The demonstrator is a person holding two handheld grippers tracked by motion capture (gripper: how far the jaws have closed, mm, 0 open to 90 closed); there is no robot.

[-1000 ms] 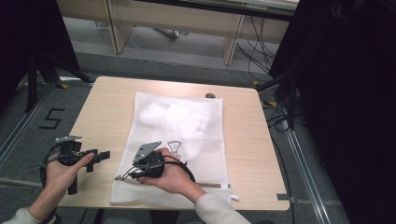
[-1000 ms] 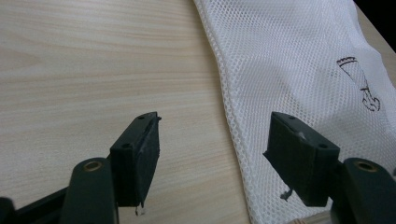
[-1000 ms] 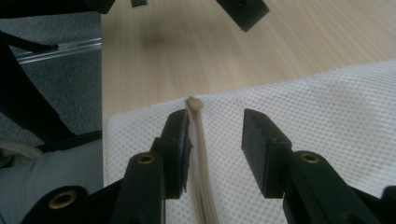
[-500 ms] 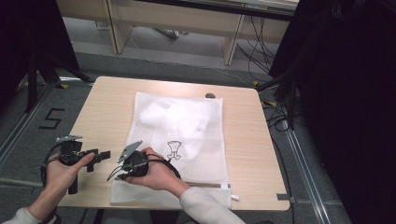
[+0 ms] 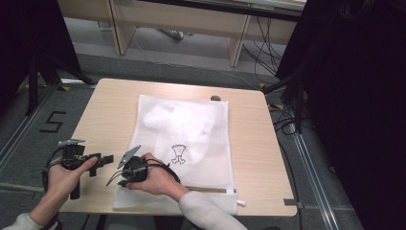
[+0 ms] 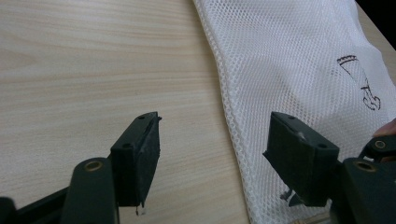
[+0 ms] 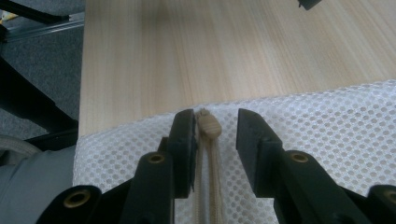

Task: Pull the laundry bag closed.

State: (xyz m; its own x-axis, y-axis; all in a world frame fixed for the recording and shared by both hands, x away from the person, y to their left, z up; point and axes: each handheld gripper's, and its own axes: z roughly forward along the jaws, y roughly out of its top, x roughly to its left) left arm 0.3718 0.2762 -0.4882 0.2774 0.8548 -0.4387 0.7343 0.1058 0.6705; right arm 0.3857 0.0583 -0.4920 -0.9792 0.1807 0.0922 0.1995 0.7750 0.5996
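A white mesh laundry bag (image 5: 184, 139) with a small black drawing (image 5: 178, 153) lies flat on the wooden table (image 5: 110, 110). Its beige zipper (image 5: 206, 189) runs along the near edge. My right gripper (image 5: 119, 179) rests on the bag's near left corner. In the right gripper view it (image 7: 215, 119) is open, and the beige zipper pull (image 7: 208, 125) lies between the jaws against the left one. My left gripper (image 5: 107, 158) hovers left of the bag, wide open and empty (image 6: 215, 158), straddling the bag's left edge (image 6: 229, 116).
A small dark object (image 5: 215, 98) sits at the table's far edge. The near table edge is just below both hands. A "5" mark (image 5: 50, 122) is on the floor at left. A grey sleeve (image 7: 28, 186) shows beside the right gripper.
My right hand slid left along the bag's near edge, from about its middle to the near left corner. The left gripper stayed in place.
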